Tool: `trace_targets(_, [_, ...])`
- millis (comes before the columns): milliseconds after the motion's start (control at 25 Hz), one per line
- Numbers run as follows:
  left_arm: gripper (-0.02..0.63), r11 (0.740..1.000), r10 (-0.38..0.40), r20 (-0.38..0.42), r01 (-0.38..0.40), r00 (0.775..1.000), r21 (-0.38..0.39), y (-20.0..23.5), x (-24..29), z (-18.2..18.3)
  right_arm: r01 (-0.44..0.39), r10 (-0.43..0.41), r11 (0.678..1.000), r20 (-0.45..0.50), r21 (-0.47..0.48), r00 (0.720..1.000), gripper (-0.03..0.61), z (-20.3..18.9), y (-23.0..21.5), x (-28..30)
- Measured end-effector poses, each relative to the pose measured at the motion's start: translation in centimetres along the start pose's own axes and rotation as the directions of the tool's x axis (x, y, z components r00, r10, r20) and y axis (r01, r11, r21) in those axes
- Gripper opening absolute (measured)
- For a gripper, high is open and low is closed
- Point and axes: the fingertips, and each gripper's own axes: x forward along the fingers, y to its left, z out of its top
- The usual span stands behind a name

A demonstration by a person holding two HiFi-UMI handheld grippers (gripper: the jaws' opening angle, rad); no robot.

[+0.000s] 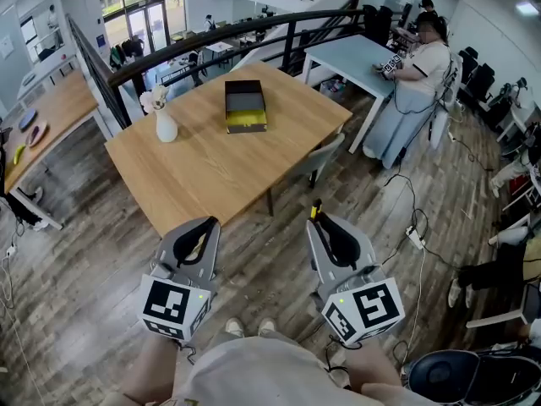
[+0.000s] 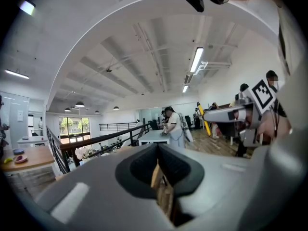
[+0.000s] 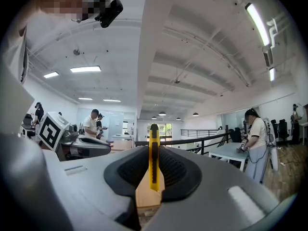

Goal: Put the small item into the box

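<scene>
— Looking at the right claw [image 1: 318,221] [image 3: 153,147]?
— Yes. Closed tight on a thin yellow knife [image 1: 315,211] [image 3: 153,162], with the top end poking out past the tips.
— And the left claw [image 1: 209,224] [image 2: 158,150]?
— Squeezed together too, with nothing seen in between.
— Held where?
— Both low, close to the body, up over the wooden floor [image 1: 76,252], well away from the counter [image 1: 211,176].
— Seen the box [image 1: 245,106]?
— Sitting on the far side of the counter, black and yellow. Far from the knife.
— Anything else up there?
— A white vase [image 1: 166,126] with flowers, near the box but not touching.
— Anybody around?
— A person [image 1: 423,66] standing at a pale counter [image 1: 347,57] farther back.
</scene>
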Motion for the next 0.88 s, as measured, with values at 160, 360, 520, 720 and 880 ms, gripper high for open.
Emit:
trace_targets(160, [0.003, 1.0, 0.001, -0.008, -0.001, 1.0, -0.002, -0.6, 1.0, -0.3, -0.02, 0.02, 1.0, -0.003, 0.003, 1.0, 0.064, -0.8, -0.7, 0.1])
trace_targets(360, [0.003, 1.0, 0.018, -0.016, -0.017, 1.0, 0.004, -1.5, 2.5, -0.5, -0.021, 0.021, 1.0, 0.002, 0.01, 1.0, 0.064, -1.3, -2.7, 0.2])
trace_targets(520, [0.003, 1.0, 0.02, -0.024, -0.02, 1.0, 0.008, -3.2, 3.9, -1.0, -0.015, 0.015, 1.0, 0.01, 0.013, 1.0, 0.064, -1.9, -4.9, -0.4])
trace_targets(720, [0.003, 1.0, 0.018, -0.028, -0.018, 0.999, 0.002, -4.6, 5.2, -0.6, -0.02, 0.019, 1.0, 0.004, 0.023, 1.0, 0.064, -2.6, -6.8, -0.7])
trace_targets(880, [0.003, 1.0, 0.015, -0.017, -0.015, 1.0, 0.007, -4.9, 5.9, -0.3, -0.026, 0.026, 1.0, 0.003, 0.016, 1.0, 0.064, -2.7, -7.6, 0.0])
